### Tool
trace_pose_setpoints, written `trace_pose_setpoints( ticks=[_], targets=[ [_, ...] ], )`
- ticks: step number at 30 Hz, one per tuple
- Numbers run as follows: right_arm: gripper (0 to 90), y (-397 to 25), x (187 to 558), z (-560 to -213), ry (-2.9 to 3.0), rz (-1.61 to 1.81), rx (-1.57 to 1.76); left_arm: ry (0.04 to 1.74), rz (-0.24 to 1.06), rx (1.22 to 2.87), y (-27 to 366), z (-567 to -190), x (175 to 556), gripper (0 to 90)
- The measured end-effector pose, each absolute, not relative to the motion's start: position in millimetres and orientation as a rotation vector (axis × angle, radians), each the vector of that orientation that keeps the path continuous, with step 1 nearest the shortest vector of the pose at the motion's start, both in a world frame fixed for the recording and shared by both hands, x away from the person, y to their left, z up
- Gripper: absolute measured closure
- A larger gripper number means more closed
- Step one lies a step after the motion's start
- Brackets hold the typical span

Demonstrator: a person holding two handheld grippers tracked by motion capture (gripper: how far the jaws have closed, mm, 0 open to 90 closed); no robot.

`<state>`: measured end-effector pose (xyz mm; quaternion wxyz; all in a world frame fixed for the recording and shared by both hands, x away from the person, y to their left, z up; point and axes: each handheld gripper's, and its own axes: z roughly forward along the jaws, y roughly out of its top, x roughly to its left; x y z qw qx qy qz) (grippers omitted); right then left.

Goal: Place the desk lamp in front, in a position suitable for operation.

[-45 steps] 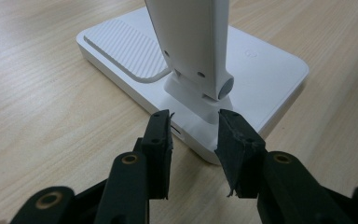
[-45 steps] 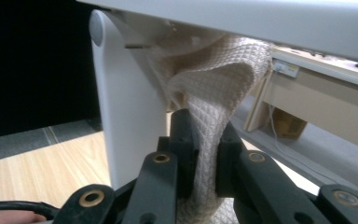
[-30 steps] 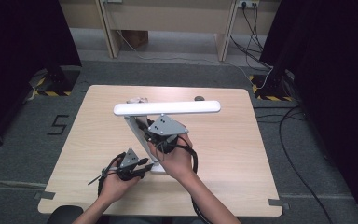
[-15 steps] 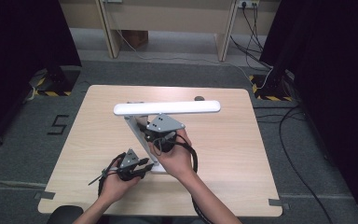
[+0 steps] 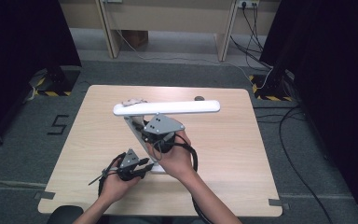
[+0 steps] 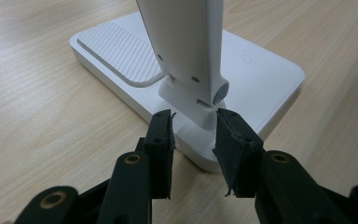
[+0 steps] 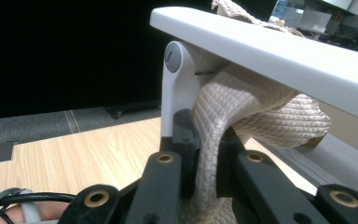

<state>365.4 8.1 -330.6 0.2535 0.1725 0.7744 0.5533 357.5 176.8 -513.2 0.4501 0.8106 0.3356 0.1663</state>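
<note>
A white desk lamp stands on the table, its long head point(image 5: 168, 108) level over a slanted arm point(image 5: 135, 128) and a flat base point(image 5: 157, 169). A beige woven cloth point(image 5: 131, 101) hangs over the head's left end and down beside the arm point(image 7: 172, 88). My right gripper point(image 7: 205, 135) is shut on a fold of that cloth point(image 7: 242, 107), just under the head point(image 7: 270, 46); in the high view this gripper point(image 5: 145, 128) sits against the arm. My left gripper point(image 6: 193, 126) is open at the base point(image 6: 261, 74), its jaws either side of the arm's lower hinge point(image 6: 200, 98).
A small dark round object point(image 5: 199, 98) lies near the table's far edge. Black cables trail from both grippers over the wooden table point(image 5: 233, 140). Dark curtains and floor cables surround the table.
</note>
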Motion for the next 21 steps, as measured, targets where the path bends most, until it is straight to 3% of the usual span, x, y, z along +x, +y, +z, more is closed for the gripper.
trace_pose_setpoints(
  ticks=[21],
  targets=[
    [83.8, 8.9, 364.4, -338.4, 2.153, 1.424, 0.479, 0.823, 0.414, 2.004, 175.6, -513.3, 357.0, 66.9]
  ],
)
